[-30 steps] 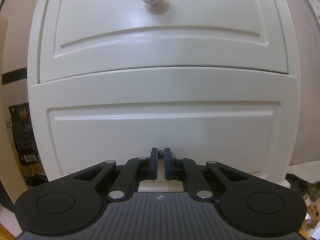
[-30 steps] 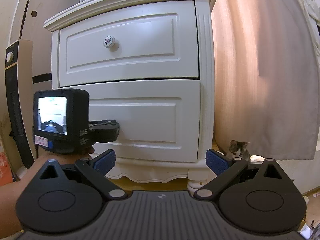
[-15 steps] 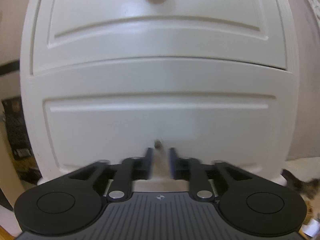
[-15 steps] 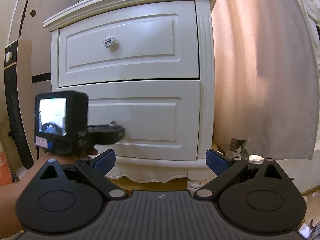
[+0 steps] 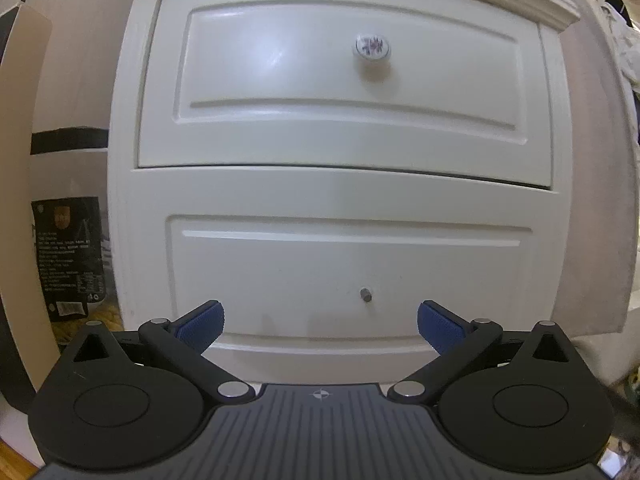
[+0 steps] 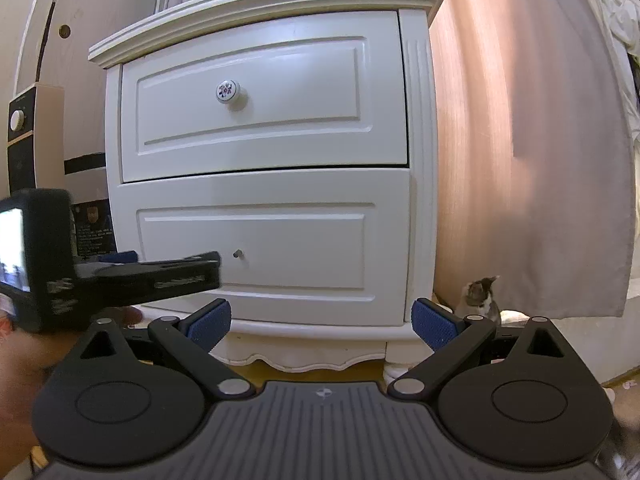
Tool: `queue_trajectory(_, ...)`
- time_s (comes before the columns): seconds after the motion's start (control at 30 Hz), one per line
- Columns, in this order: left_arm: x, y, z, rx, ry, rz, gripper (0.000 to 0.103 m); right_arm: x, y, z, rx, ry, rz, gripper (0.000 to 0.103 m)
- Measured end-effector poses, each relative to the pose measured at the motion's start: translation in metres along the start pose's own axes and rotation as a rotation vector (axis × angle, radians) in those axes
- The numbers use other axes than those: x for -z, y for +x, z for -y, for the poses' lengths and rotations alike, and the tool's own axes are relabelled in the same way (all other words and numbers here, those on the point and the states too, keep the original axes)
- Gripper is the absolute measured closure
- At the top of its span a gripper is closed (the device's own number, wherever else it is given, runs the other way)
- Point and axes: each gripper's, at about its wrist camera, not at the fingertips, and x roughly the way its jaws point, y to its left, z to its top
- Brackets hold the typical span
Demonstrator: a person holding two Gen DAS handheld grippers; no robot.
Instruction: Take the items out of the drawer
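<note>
The white nightstand (image 5: pixel 340 184) fills both views, standing on the floor against a pinkish curtain (image 6: pixel 520 140), so its two drawer fronts face the grippers squarely. The upper drawer (image 5: pixel 344 92) sits flush and closed, with a round flowered knob (image 5: pixel 372 47) at the middle of its front. The lower drawer (image 5: pixel 348 264) is the likely target: it fills the bottom half of the cabinet, and its front looks shut or nearly so, with only a dark seam along its top edge. Whatever is to be taken out is hidden inside; none of it shows.

The left gripper (image 5: pixel 320 322) hangs just in front of the lower drawer's bottom edge with its blue pads spread wide, holding nothing, probably placed there to take the pull. The right gripper (image 6: pixel 322 322) waits farther off, also spread and empty, presumably kept free for reaching in once the drawer is open.

A small cat (image 6: pixel 478 298) sits on the floor at the cabinet's right foot, near the curtain hem.

Smallest is the bare metal stud (image 5: pixel 365 294) low on the lower drawer's front, a thin thing to pinch.
</note>
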Motion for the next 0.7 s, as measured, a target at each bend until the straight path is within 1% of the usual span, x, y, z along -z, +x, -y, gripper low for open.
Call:
queue_trajectory(0.13,-0.005,-0.016,-0.008,0.033,0.015,-0.019,0.0,-0.002,-0.003,-0.006,0.005,0.0,0.003,0.0)
queue_trajectory(0.2,-0.001,-0.029,-0.009,0.045,0.018,-0.024,0.0,-0.004,-0.006,-0.01,0.006,-0.005,0.009,0.0)
queue_trajectory(0.3,-0.005,-0.033,-0.014,0.068,0.018,-0.04,0.0,-0.006,-0.01,-0.015,0.007,-0.015,0.018,0.0)
queue_trajectory(0.4,-0.01,-0.046,-0.026,0.134,-0.008,-0.056,0.0,-0.008,-0.015,-0.021,0.007,-0.019,0.029,0.0)
queue_trajectory(0.43,-0.01,-0.054,-0.03,0.139,-0.017,-0.049,0.0,-0.009,-0.015,-0.022,0.008,-0.02,0.031,0.0)
queue_trajectory(0.53,-0.01,-0.072,-0.037,0.088,-0.021,-0.032,0.0,-0.011,-0.017,-0.027,0.009,-0.024,0.031,0.0)
queue_trajectory(0.7,-0.012,-0.094,-0.051,0.073,-0.027,-0.031,0.0,-0.015,-0.024,-0.039,-0.007,-0.03,0.043,0.0)
